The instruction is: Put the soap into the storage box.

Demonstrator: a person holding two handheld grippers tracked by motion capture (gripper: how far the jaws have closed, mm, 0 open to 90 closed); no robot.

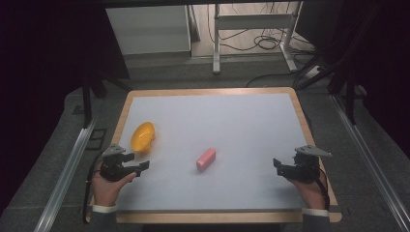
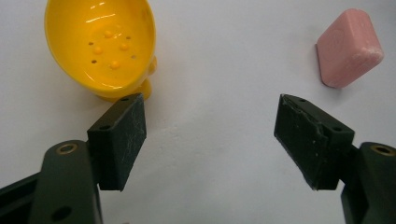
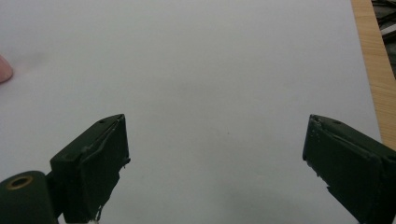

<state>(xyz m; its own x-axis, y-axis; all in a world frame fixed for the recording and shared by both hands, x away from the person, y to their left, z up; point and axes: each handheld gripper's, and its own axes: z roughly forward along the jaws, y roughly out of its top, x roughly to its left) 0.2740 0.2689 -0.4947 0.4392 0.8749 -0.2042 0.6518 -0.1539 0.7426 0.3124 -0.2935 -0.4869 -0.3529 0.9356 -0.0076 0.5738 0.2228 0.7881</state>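
A pink soap bar [image 1: 206, 159] lies near the middle of the white table top [image 1: 232, 121]. A yellow perforated dish [image 1: 143, 136] sits tilted at the left. My left gripper [image 1: 138, 162] rests low at the left front, just in front of the dish, jaws open and empty. In the left gripper view the dish [image 2: 102, 46] is at upper left, the soap [image 2: 349, 47] at upper right, and my left gripper [image 2: 210, 140] stands wide with bare table between. My right gripper [image 1: 279, 166] rests at the right front, open; in its own view the right gripper [image 3: 215, 168] spans bare table.
A wooden rim [image 1: 309, 125] frames the white top. Metal rails [image 1: 65, 174] run along both sides of the table. Beyond the far edge stand a white desk frame [image 1: 251, 29] and cables on the floor. A pink edge of the soap [image 3: 4, 70] shows at the left of the right gripper view.
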